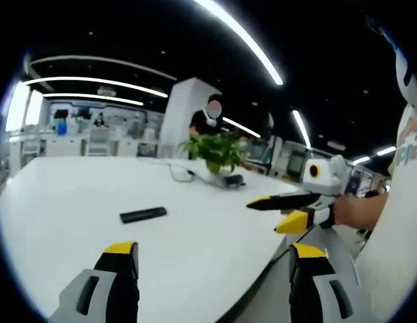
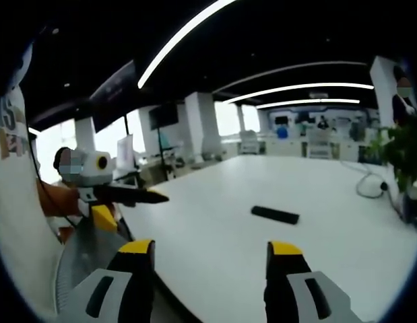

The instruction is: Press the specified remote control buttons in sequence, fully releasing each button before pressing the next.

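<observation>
Lying flat on the white table (image 1: 73,195), the black remote control (image 1: 143,214) sits well ahead of both my grippers, touched by neither. My left gripper (image 1: 215,259) has its jaws spread wide with nothing between them, and my right gripper (image 2: 211,256) is spread and empty too; each shows from the side in the other's view, jaws parted. A potted plant (image 1: 215,151) and a cable (image 1: 178,171) rest farther back.
</observation>
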A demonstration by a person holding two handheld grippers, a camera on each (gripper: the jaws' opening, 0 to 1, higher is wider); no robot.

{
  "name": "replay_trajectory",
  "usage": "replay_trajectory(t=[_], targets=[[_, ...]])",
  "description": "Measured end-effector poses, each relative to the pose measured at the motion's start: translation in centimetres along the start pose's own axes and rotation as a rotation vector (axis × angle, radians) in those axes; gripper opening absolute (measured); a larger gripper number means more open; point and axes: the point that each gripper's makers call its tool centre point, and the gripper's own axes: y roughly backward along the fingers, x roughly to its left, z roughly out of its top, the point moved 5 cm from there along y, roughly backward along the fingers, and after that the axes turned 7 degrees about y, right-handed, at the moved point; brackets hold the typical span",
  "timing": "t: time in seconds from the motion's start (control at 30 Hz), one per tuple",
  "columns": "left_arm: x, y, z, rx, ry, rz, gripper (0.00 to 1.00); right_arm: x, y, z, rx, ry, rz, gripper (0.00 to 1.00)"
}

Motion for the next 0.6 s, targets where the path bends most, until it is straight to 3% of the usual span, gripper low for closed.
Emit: replay_trajectory(t=[0.6], targets=[[0.27,0.09,0.13,0.001,0.009,-0.004,0.95,-0.13,-0.06,0.13,-0.002,0.001,-0.001,0.65]])
